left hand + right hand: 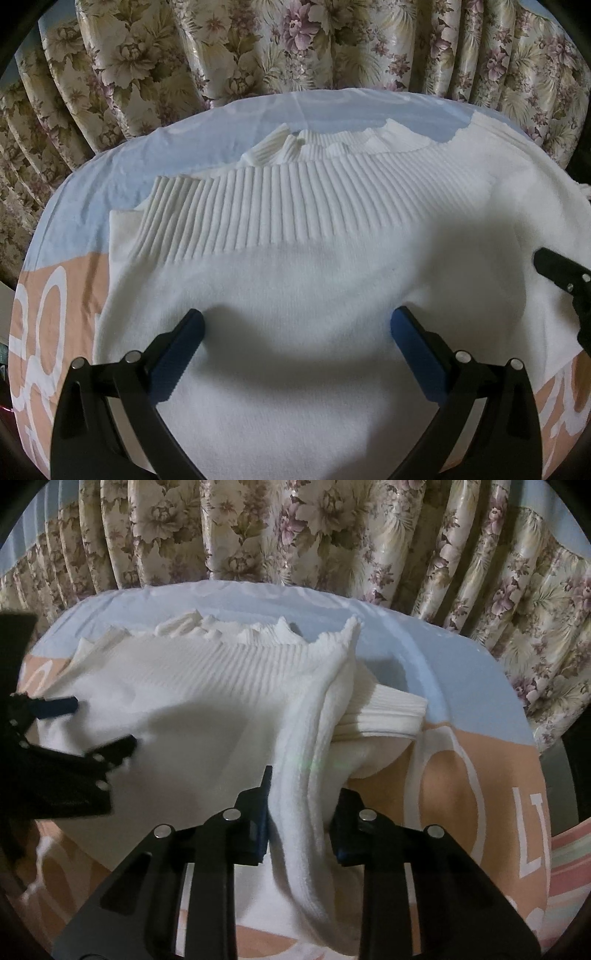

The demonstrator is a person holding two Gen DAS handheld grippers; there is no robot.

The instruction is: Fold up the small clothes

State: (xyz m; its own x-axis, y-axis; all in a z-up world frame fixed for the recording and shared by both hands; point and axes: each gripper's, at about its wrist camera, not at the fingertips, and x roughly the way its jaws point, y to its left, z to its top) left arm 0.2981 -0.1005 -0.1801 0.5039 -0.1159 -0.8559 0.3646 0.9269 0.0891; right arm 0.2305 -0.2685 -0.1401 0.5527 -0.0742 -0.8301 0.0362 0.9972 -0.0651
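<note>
White knit sweater (332, 295), ribbed hem band (280, 206) facing the far edge, spread over a bench under a printed cloth (59, 295) in pale blue and peach with white lettering; floral curtain (295, 44) behind. Left tongs (295, 325) apart, blue pads (177, 354) resting on or just above the flat body of the knit, nothing clamped. Right tongs (301, 805) clamped on a bunched side edge of the sweater (295, 775), several thick layers gathered between the pads and raised off the cloth; ribbed cuff (384, 712) of a sleeve jutting out just beyond the lifted ridge. Risks, judged from this state: thick, soft bundle liable to slip from the pads if drawn across quickly, letting the edge drop short of the fold line; sleeve likely to trail or bunch under the folded panel, leaving a lump; body of the garment likely to drag along the smooth cloth with the pull, since the left tongs grip nothing and may offer little hold; cover cloth itself liable to wrinkle and shift with it. Fabric: fine plain knit on the body, deep vertical ribbing at hem and cuff, wavy hem edge, soft and stretchy by appearance, no stains visible.
</note>
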